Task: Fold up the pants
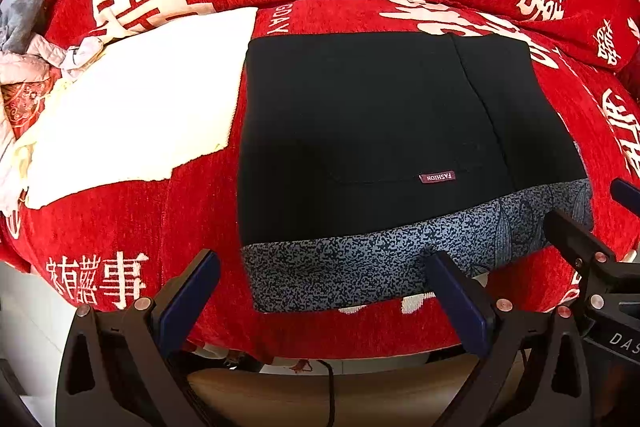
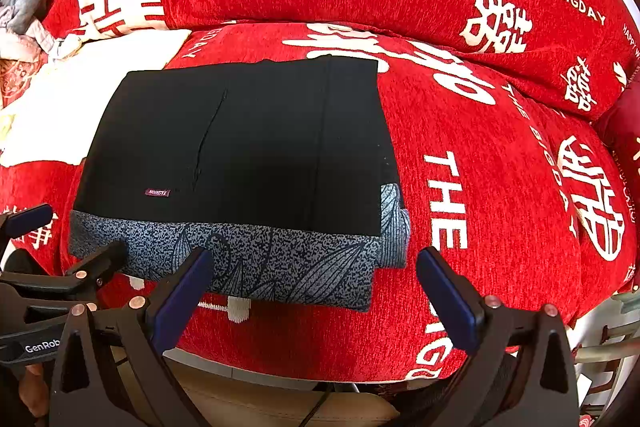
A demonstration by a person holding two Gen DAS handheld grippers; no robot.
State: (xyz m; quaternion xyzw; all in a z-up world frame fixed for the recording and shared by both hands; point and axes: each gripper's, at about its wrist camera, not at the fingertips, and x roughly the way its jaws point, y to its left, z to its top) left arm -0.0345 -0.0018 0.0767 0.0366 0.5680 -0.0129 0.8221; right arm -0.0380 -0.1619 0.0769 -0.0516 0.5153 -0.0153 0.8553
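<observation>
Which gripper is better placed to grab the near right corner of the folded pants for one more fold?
Probably the right. The right gripper is open and straddles the patterned waistband's right end on the pants. The left gripper is also open but sits nearer the band's left end.

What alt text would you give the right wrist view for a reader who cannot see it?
Black pants, folded into a compact rectangle with a blue-grey patterned band along the near edge, lie on a red cover printed with white characters. The open right claw sits at the near edge, holding nothing; the left claw is at far left.
</observation>
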